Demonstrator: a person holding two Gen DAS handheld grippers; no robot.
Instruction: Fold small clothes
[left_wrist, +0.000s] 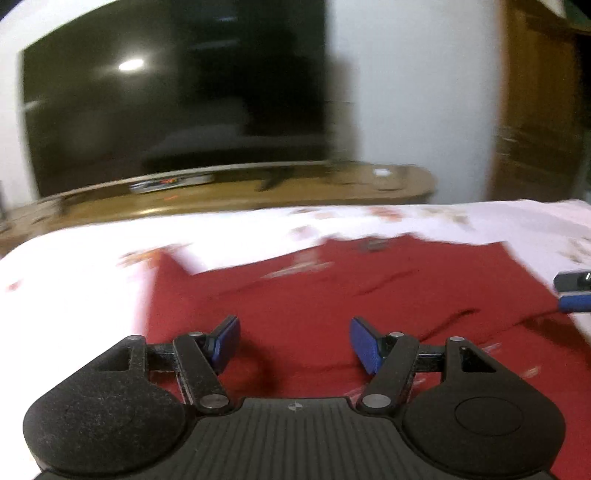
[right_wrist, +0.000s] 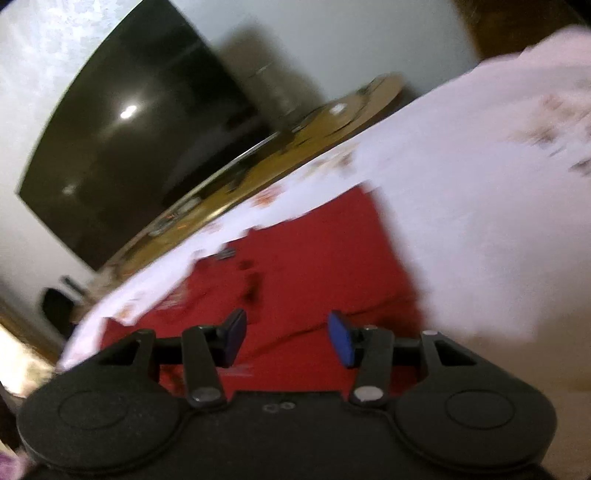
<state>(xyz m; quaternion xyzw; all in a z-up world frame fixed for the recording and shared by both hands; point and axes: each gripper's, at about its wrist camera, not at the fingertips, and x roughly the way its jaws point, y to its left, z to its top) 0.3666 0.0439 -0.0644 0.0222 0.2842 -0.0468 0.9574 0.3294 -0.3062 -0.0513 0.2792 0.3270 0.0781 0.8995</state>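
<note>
One red garment, two grippers, a white flowered bedsheet.

Left wrist: my left gripper (left_wrist: 294, 341) gapes empty over the red garment (left_wrist: 369, 295) on the bedsheet (left_wrist: 92, 280), television (left_wrist: 166, 103) and wooden stand (left_wrist: 229, 195) beyond. Right wrist: right gripper (right_wrist: 287, 338) open, empty above it.

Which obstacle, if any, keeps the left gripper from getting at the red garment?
Probably none: the left gripper stands open just above the red garment, which lies spread on the pale sheet, with nothing between them.

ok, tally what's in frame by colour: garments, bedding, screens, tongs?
Red garment: 1
White floral bedsheet: 1
Black TV screen: 1
Blue-padded tongs: 2, left tongs, right tongs, both open and empty
Total: 5
</note>
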